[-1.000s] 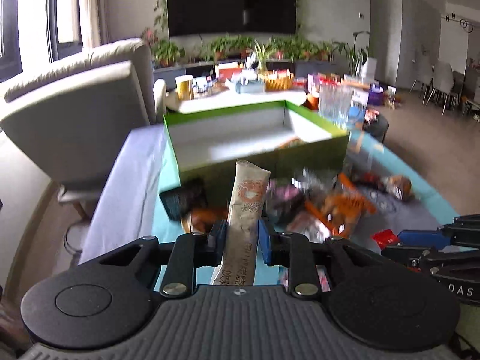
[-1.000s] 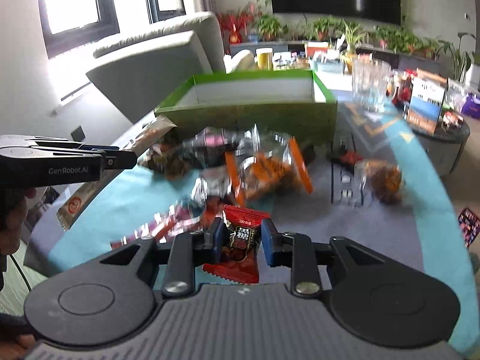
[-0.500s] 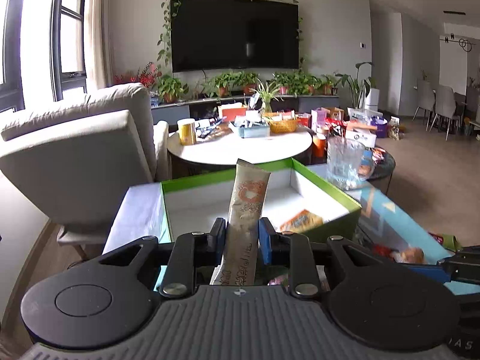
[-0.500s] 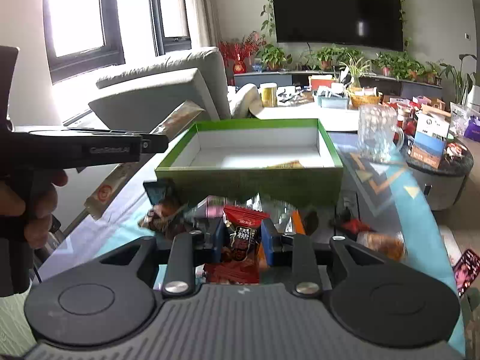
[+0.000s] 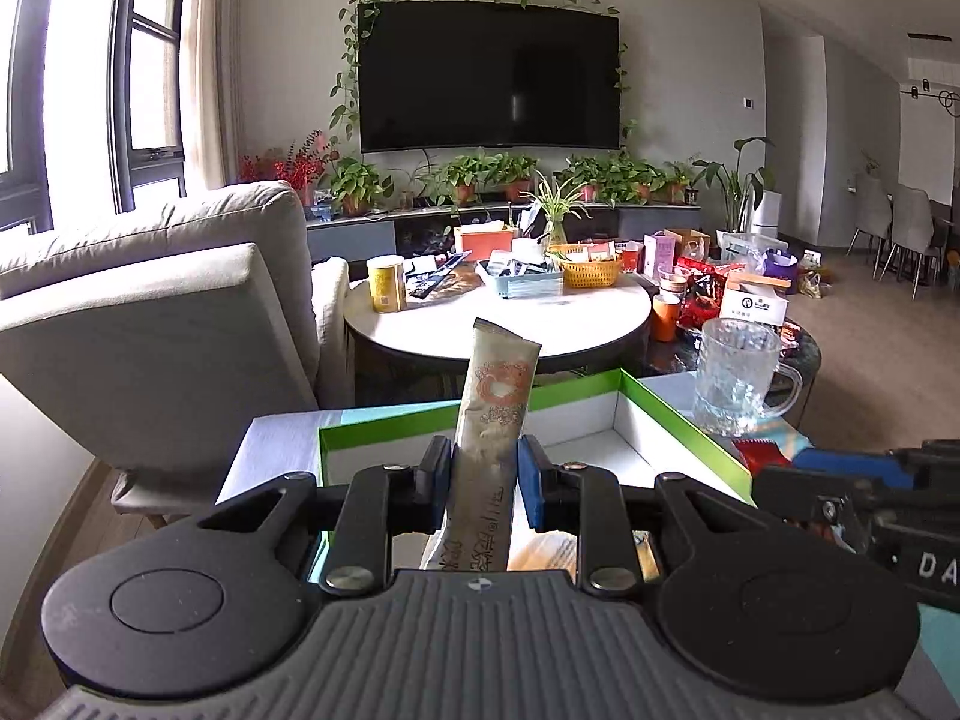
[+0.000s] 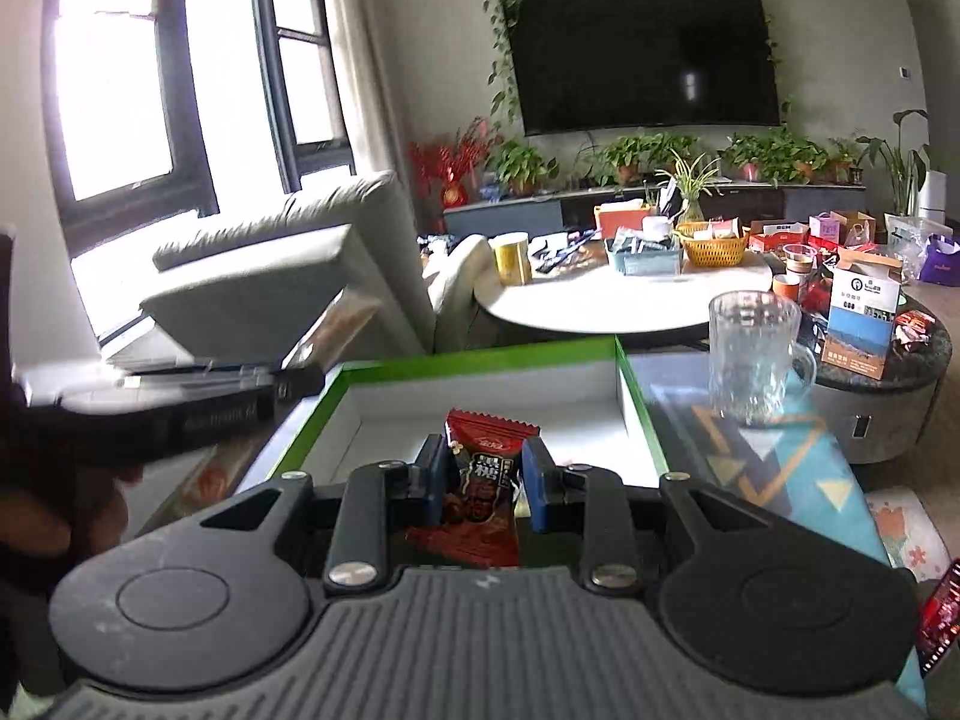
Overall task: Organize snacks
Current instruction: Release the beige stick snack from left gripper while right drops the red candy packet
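Living room: a wall-mounted television (image 5: pixel 489 75) above a row of potted plants (image 5: pixel 510 174), a grey armchair (image 5: pixel 156 300), a round white table (image 5: pixel 498 318). Nearer me, a green-rimmed box (image 6: pixel 480 360) with a white interior sits on a patterned tablecloth (image 6: pixel 780 456), a glass mug (image 6: pixel 753 354) just beside its right wall.

My left tongs (image 5: pixel 485 474) point slightly downward over the box's near edge, closed tight on a long beige stick packet (image 5: pixel 495 396) that stands upright between the pads; its orange emblem is clear, the dark characters lower down illegible.

My right tongs (image 6: pixel 485 480), at a similar pitch, clamp a small red candy wrapper (image 6: pixel 486 480) over the box's interior; it bears large white Chinese characters, apparently "黑糖". In the left view, the right tongs' body reads "DA", cut off.
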The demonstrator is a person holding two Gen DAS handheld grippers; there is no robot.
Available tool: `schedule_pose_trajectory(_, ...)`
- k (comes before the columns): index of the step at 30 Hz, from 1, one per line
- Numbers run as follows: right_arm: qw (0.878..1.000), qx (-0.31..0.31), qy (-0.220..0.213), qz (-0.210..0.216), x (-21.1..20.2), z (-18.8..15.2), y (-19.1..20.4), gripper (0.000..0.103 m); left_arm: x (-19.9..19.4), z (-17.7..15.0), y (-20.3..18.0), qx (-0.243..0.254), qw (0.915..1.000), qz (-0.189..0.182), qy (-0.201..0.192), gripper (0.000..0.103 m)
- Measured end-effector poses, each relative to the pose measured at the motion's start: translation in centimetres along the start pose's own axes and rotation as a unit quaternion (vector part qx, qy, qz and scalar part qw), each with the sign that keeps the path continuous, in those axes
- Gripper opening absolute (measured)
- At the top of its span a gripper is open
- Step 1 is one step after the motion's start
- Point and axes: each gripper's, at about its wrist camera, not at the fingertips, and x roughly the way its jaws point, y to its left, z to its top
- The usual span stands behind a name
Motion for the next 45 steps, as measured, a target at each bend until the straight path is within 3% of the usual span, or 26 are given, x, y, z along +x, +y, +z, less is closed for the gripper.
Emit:
schedule_pose_trajectory(23,0.999,0.043,0.008,0.015,4.4,1.4,-2.4,0.026,8.1,-0.8,-1.6,0.011,0.9976,0.015,0.067,0.027)
schedule_pose_trajectory(45,0.999,0.044,0.025,0.009,6.7,1.3,-2.5,0.026,3.3,-3.1,0.9,-0.013,0.9966,0.042,0.070,0.033)
